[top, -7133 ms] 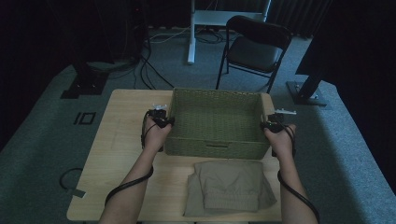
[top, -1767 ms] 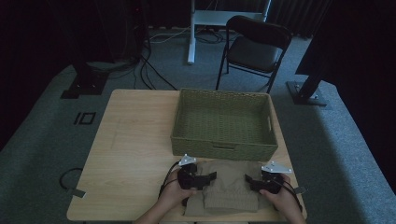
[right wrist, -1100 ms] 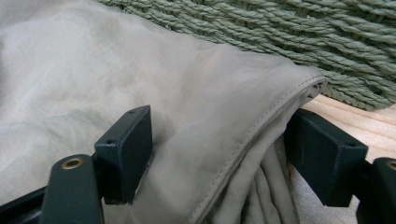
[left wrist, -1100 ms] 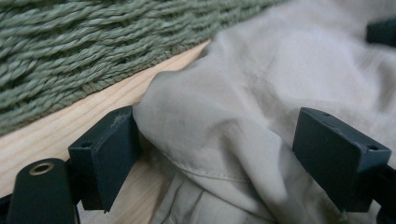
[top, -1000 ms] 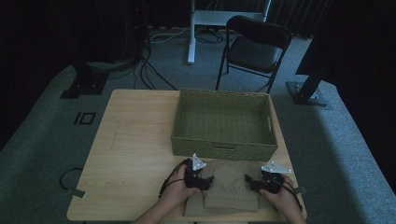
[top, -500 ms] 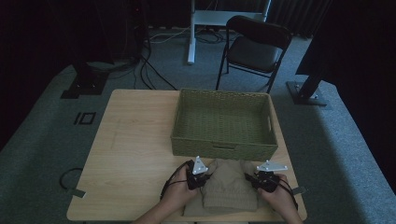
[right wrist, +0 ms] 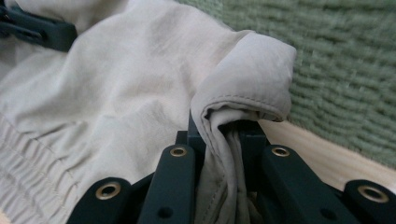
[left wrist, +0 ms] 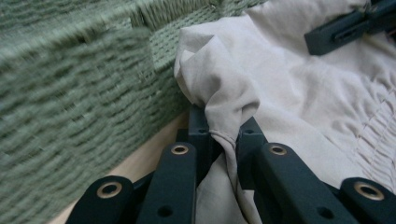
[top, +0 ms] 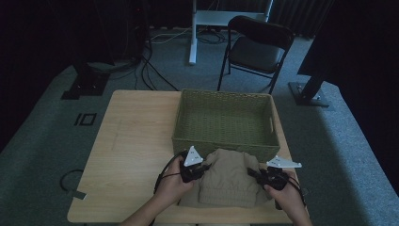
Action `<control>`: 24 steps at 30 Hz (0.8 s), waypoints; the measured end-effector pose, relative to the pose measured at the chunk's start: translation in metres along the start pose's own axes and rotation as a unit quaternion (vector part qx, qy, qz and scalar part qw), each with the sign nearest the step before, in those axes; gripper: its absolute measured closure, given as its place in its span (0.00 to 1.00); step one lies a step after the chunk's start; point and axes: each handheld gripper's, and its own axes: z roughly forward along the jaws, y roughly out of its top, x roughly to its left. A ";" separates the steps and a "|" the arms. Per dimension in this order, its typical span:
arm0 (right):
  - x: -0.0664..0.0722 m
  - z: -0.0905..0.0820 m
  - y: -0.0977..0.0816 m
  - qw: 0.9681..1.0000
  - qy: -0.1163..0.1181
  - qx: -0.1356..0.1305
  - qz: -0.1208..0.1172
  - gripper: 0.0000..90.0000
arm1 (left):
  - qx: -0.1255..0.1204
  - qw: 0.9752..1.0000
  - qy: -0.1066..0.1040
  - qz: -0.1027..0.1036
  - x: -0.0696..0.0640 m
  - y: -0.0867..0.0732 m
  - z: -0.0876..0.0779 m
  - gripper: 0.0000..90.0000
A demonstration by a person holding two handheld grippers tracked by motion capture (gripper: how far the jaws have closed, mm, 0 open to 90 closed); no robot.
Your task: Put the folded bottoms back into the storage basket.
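A beige folded garment is seen at the near edge of the wooden table, at about 6 o'clock from the woven green basket, with its far edge drawn up against the basket's near wall. An elastic, gathered band is shown along its near side in the high view. The cloth is bunched at both ends, where it is gripped.

At the garment's 9 o'clock end, the left gripper is pressed together on a fold of the fabric; in the left gripper view the pinched cloth is squeezed between the two black jaws of the left gripper, with the basket wall close at 10 o'clock and a strip of tabletop visible below it. The jaws have just been closing, and cloth is caught between them.

At the garment's 3 o'clock end, the right gripper is likewise clamped on a rolled hem; in the right gripper view the hem is curled over the jaw tips of the right gripper, with the basket at 2 o'clock and bare table at 3 o'clock. The opposite gripper is glimpsed at the far top corner of each gripper view.

Beyond the table, at 12 o'clock, a black folding chair is set on grey carpet, with cables lying at 11 o'clock
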 end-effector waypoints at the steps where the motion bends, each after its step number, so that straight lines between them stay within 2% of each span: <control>1: 0.000 -0.002 0.003 1.000 0.001 -0.006 0.001 0.89 | -0.002 1.000 0.000 0.002 0.001 0.003 -0.002 0.92; 3: 0.000 -0.004 0.006 1.000 0.001 -0.008 0.001 0.89 | -0.002 1.000 0.001 0.002 0.002 0.005 -0.004 0.92; 7: 0.003 -0.012 0.020 1.000 0.005 -0.024 -0.005 0.89 | -0.010 1.000 0.008 0.015 0.004 0.020 -0.015 0.92; 16: 0.005 -0.024 0.049 0.998 0.020 -0.057 -0.005 0.89 | -0.031 0.999 0.014 0.017 0.016 0.045 -0.033 0.92; 24: 0.001 -0.029 0.077 0.997 0.018 -0.077 -0.010 0.89 | -0.048 0.998 0.018 0.021 0.029 0.071 -0.042 0.92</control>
